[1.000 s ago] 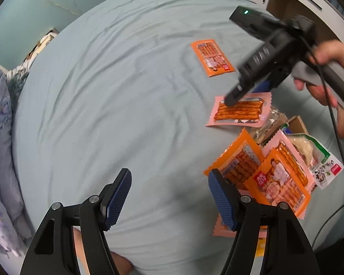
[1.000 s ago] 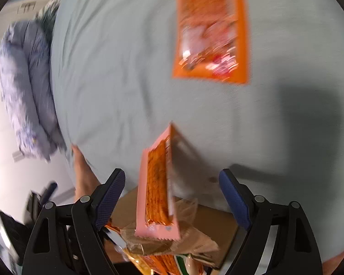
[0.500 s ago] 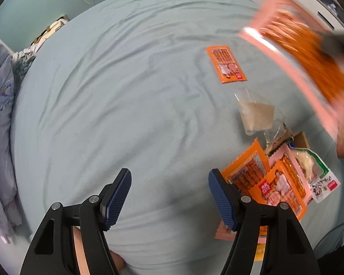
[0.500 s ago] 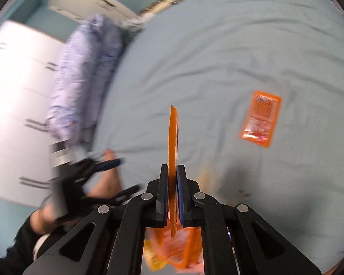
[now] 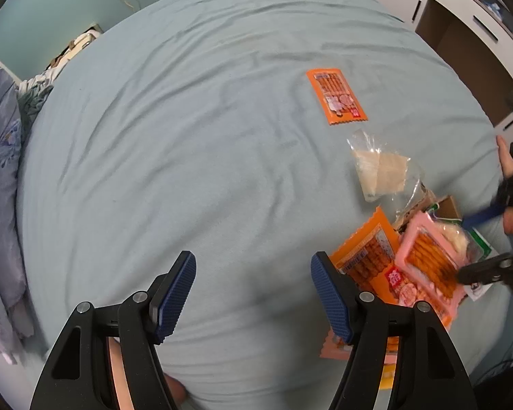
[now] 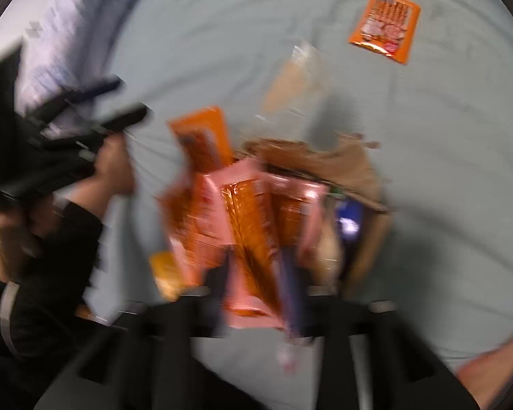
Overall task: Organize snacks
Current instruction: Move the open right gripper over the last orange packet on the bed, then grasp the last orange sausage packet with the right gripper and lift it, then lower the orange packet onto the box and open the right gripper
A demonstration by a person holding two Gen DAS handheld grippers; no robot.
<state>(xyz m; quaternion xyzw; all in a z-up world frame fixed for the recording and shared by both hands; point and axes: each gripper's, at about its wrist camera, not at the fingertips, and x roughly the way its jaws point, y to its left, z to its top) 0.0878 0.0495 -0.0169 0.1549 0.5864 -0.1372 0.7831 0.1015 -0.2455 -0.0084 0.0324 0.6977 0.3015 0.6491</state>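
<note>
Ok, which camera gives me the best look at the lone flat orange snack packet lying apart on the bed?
The left wrist view: the lone flat orange snack packet is sharp, whole and unobstructed on the bedsheet. The right wrist view shows it whole near the top edge, but motion-blurred.

Both wrist fisheyes look steeply down at the bed, sharing the lone orange packet.

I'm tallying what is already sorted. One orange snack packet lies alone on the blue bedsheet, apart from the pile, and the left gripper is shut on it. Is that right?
Not quite. The orange snack packet does lie alone on the bedsheet, but the left gripper is open and empty, well short of it. The left wrist view shows this.
</note>
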